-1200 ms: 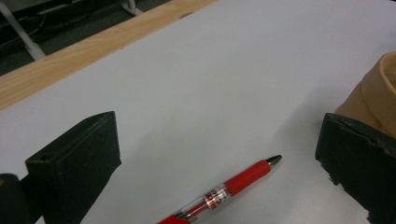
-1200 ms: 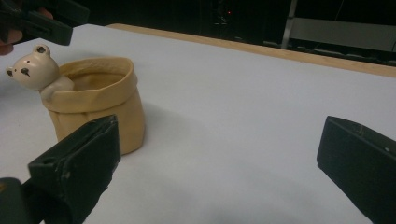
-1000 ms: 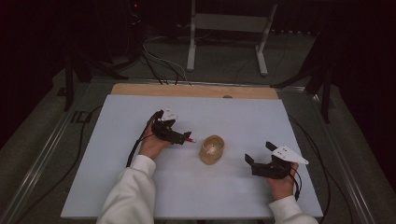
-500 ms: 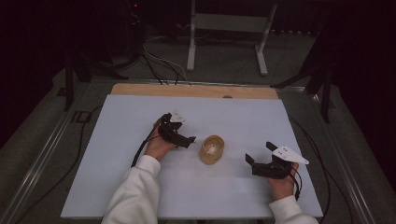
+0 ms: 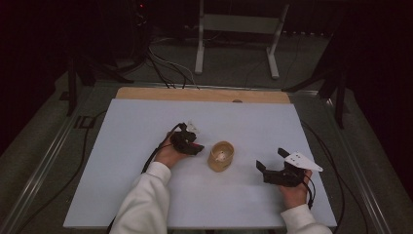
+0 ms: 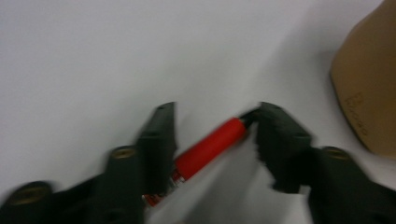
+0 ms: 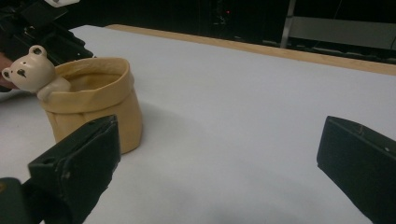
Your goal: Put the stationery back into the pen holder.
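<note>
From the high view, the left tongs (image 5: 195,147) lie beside the tan pouch-shaped ceramic pot (image 5: 220,156) on the white bench (image 5: 122,195). The left gripper view shows them having just closed, pinching a slim red cylindrical pen (image 6: 210,147) endwise; it could pivot free. In the right gripper view, the right tongs (image 7: 219,172) gape, holding nothing.

Dim room; white table (image 5: 146,204), grey floor (image 5: 44,146), metal stand (image 5: 238,29) behind, loose cables (image 5: 165,66)

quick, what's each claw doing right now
Left claw: has just been closing on the red pen; the blur hides whether it grips.
Right claw: open, holding nothing.
</note>
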Tool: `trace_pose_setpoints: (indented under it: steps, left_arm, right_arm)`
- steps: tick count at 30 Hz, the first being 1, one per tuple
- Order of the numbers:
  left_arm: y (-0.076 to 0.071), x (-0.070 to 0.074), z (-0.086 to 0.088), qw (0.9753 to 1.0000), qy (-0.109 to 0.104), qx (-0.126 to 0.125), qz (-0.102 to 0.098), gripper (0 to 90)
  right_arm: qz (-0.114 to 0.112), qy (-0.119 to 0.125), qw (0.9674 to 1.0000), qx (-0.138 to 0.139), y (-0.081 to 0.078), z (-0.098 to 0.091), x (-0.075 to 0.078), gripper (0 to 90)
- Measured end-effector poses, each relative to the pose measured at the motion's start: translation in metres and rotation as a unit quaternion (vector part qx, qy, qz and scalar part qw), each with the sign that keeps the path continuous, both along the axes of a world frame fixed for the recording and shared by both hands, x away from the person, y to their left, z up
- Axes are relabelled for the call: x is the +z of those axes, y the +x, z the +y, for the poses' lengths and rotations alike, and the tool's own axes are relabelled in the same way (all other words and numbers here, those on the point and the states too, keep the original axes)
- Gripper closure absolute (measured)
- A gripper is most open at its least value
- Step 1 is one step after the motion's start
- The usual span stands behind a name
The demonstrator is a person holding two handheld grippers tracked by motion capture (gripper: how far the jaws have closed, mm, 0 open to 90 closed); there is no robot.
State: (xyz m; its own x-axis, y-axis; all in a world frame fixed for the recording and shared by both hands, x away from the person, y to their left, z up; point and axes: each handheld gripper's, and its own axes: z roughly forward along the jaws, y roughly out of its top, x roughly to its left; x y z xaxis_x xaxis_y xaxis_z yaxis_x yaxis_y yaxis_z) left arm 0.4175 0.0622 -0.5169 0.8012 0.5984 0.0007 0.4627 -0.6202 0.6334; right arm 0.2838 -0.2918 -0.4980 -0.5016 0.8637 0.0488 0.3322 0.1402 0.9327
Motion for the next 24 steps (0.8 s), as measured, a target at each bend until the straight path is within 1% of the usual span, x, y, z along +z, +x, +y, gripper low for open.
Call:
trace_pose_setpoints:
  steps: [1, 3, 4, 5, 6, 7, 8, 12, 13, 18, 20, 24]
  left_arm:
    - [0.001, 0.002, 0.0, 1.0, 0.005, 0.0, 0.006, 62.9]
    - [0.001, 0.004, -0.001, 0.9998, 0.016, 0.0, 0.011, 74.1]
    - [0.0, 0.004, -0.001, 0.9997, 0.019, 0.0, 0.012, 78.7]
    - [0.0, 0.005, -0.001, 0.9997, 0.019, 0.0, 0.013, 80.9]
    - [0.001, 0.005, 0.0, 0.9997, 0.014, 0.003, 0.018, 81.2]
    - [0.001, 0.005, 0.0, 0.9997, 0.014, 0.003, 0.018, 81.3]
    - [0.001, 0.004, 0.001, 0.9997, 0.008, 0.006, 0.023, 81.4]
    - [0.0, 0.006, 0.004, 0.9997, -0.002, 0.009, 0.024, 81.4]
    - [0.0, 0.008, 0.005, 0.9997, -0.005, 0.011, 0.022, 81.4]
    - [-0.005, 0.024, 0.011, 0.9992, -0.033, 0.023, 0.002, 81.4]
    - [-0.007, 0.03, 0.014, 0.9989, -0.038, 0.027, -0.004, 81.4]
    - [-0.013, 0.041, 0.02, 0.9971, -0.062, 0.039, -0.018, 81.4]
  right_arm:
    - [0.0, 0.0, 1.0, 0.0, 0.0, 0.0, 0.0, 0.2]
    - [0.001, 0.0, 1.0, 0.0, 0.0, 0.0, 0.0, 0.2]
    - [0.001, 0.0, 1.0, 0.0, 0.0, 0.0, 0.0, 0.2]
    - [0.001, 0.0, 1.0, 0.0, 0.0, 0.0, 0.0, 0.2]
    - [0.002, 0.001, 1.0, 0.0, 0.0, 0.0, 0.0, 0.2]
    - [0.002, 0.001, 1.0, 0.0, 0.0, 0.0, 0.0, 0.2]
    - [0.002, 0.0, 1.0, 0.0, 0.0, 0.0, 0.0, 0.2]
    - [0.001, 0.001, 1.0, -0.001, 0.001, -0.001, 0.0, 0.2]
    - [0.001, 0.001, 1.0, -0.001, 0.001, -0.001, 0.0, 0.2]
    - [0.0, 0.002, 1.0, -0.003, 0.001, -0.001, 0.0, 0.2]
    - [0.001, 0.002, 1.0, -0.003, 0.001, -0.001, 0.0, 0.2]
    - [0.0, 0.003, 1.0, -0.003, 0.001, -0.001, 0.0, 0.2]
